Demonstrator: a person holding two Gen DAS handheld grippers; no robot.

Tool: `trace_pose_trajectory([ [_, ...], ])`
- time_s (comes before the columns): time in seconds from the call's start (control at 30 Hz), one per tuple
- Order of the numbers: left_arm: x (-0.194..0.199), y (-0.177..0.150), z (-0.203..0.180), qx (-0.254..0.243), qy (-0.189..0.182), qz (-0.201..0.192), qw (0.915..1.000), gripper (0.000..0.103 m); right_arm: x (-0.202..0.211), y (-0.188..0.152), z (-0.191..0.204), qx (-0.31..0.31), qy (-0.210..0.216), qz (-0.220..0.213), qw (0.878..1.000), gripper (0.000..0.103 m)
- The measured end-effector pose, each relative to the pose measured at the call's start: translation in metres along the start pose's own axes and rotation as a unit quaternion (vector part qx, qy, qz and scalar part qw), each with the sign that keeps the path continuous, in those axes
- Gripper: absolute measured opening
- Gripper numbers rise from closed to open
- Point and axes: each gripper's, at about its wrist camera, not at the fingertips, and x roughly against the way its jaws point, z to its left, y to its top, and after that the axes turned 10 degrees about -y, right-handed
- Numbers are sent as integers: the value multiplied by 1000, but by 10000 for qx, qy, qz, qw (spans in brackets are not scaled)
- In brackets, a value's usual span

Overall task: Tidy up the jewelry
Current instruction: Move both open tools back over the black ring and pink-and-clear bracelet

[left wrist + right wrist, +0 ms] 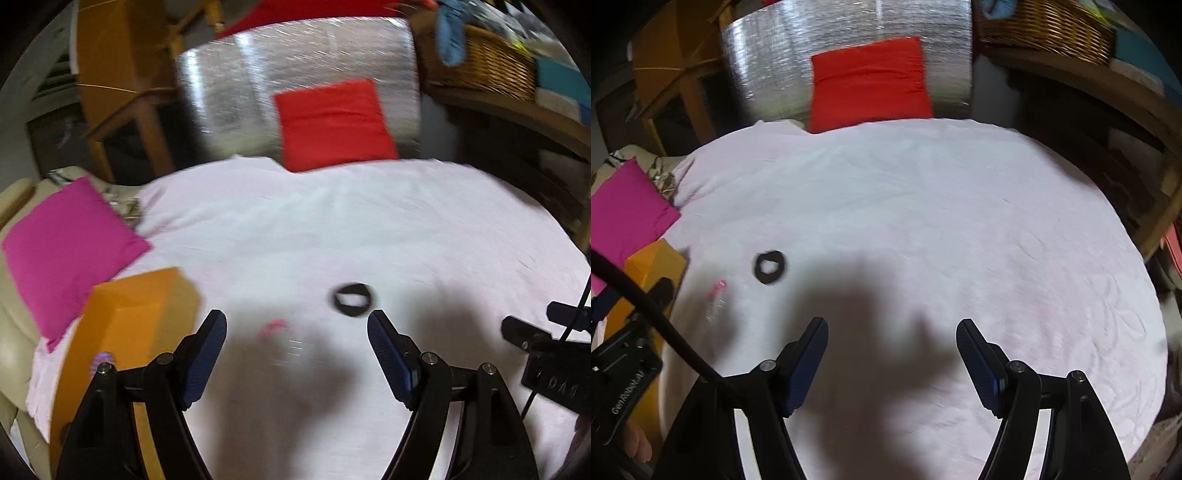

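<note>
A black ring-shaped band (351, 299) lies on the white cloth (332, 229), just ahead of my left gripper's right finger; it also shows in the right wrist view (769, 267), far left of my right gripper. A small pink piece with a shiny chain (275, 329) lies between my left fingers' tips; it shows blurred in the right wrist view (717, 295). An orange box (125, 332) stands at the left, and in the right wrist view (650, 273). My left gripper (297, 325) is open and empty. My right gripper (892, 332) is open and empty above bare cloth.
A magenta cushion (62, 251) lies at the left edge, a red cushion (332, 125) at the far edge against a silver foil panel (258, 81). A wicker basket (484, 62) sits on a wooden shelf at the back right. Both views are motion-blurred.
</note>
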Motion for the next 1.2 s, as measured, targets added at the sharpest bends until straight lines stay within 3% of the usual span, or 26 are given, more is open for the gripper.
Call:
trace_pose_trajectory([
  [0.2,-19,-2,-58,-163,-395,304,9986,79,-8,-18,-44,2,-285,85,9996,75],
  [0.37,-30,-10,-98,-529,-364,438,9970,79,-15,-12,-70,-224,-257,166,9993,75],
  [0.63,-48,-16,-119,-952,-181,622,9933,79,-26,4,-68,-248,-179,200,9993,75],
  [0.77,-56,-23,-122,-1157,-223,773,9900,79,-36,3,-65,-419,-36,439,9982,75],
  [0.83,-61,-28,-121,-1100,-384,972,9884,79,-44,2,-66,-499,19,561,9972,75],
  [0.97,-67,-33,-111,-771,-657,1151,9882,79,-74,-4,-67,-509,-330,983,9933,76],
  [1.17,-67,-37,-83,-218,-1078,1405,9840,80,-75,-9,-61,-283,-701,645,9951,88],
  [1.2,-67,-38,-80,-140,-1128,1440,9830,80,-75,-11,-59,-239,-845,582,9944,94],
])
